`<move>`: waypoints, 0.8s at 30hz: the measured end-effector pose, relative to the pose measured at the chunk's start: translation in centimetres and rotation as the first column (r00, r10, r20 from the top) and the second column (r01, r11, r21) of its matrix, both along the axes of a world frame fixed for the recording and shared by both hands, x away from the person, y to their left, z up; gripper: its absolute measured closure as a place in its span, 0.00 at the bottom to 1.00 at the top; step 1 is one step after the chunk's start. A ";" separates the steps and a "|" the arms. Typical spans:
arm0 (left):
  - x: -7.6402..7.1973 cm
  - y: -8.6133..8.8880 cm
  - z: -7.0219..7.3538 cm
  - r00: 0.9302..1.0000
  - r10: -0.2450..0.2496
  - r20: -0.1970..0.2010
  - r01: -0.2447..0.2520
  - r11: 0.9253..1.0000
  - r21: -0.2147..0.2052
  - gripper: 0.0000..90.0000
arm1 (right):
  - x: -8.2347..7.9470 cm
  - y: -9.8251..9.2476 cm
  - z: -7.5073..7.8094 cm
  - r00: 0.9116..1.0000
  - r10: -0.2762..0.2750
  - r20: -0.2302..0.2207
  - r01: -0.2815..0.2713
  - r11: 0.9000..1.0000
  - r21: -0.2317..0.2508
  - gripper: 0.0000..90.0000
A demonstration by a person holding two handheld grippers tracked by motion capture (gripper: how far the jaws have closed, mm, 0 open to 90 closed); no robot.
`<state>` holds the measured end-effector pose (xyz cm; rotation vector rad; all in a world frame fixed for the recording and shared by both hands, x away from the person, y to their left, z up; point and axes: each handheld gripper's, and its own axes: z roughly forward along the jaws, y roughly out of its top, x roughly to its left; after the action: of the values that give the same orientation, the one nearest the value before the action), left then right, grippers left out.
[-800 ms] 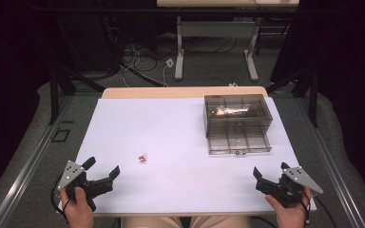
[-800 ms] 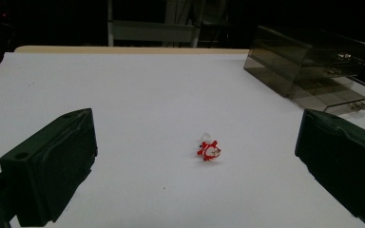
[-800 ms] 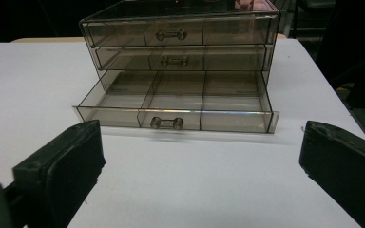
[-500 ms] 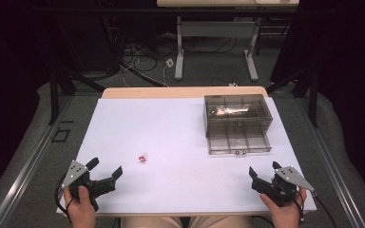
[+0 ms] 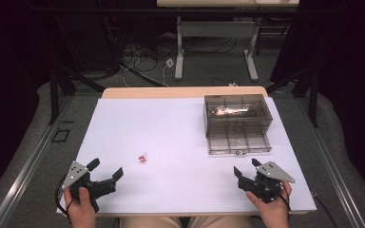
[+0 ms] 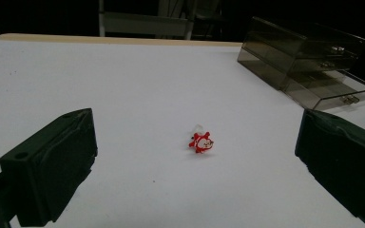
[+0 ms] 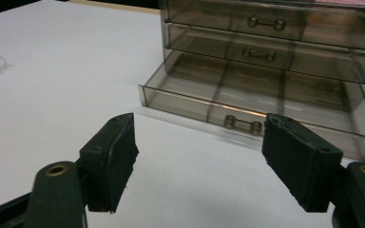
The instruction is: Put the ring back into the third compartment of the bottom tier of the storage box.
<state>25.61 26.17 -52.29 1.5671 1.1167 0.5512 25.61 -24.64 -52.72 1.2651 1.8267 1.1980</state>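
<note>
You are at the approach step: nothing is picked up yet, and both tools sit near your edge of the white table [image 5: 180, 128].

On your left, the left gripper [image 5: 105, 173] has its jaws spread wide with nothing between them. The small red charm [image 5: 143, 158], a little figure with what looks like a clear loop at its top, lies on the bare table ahead of that gripper and slightly toward the middle, apart from it. In the left gripper view the charm [image 6: 201, 142] sits in the gap between the two black jaws but farther out, so you are lined up on it without having closed the distance. Judging from this, your next move is to carry the left gripper forward and down until the jaws stand on either side of the charm, then close gently; it is tiny and flat to the table, so come in low or it may slip out.

Moving right, the smoked clear drawer organizer [image 5: 236, 121] stands at the far right of the table, with its bottom drawer [image 5: 240, 142] pulled out toward you and seemingly empty. That open drawer is the likely place for the charm.

On your right, the right gripper [image 5: 246, 172] is likewise open and empty, near the table's front edge. In the right gripper view the drawer's metal handle [image 7: 242, 125] lies ahead between its jaws, apart from them.
</note>
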 end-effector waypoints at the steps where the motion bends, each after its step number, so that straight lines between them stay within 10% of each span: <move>1: 0.0 0.0 0.0 1.000 -0.001 -0.001 0.001 1.000 -0.001 0.01 | 0.2 0.3 0.0 1.000 0.014 0.001 -0.014 1.000 0.007 0.31; 24: -0.1 0.2 -0.2 1.000 -0.008 -0.017 0.008 1.000 -0.006 0.01 | 3.4 6.0 3.3 0.989 0.145 -0.039 -0.144 0.989 0.009 0.28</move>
<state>25.51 26.40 -52.48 1.5734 1.1237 0.5301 28.99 -18.65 -49.45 1.1841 1.9735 1.2644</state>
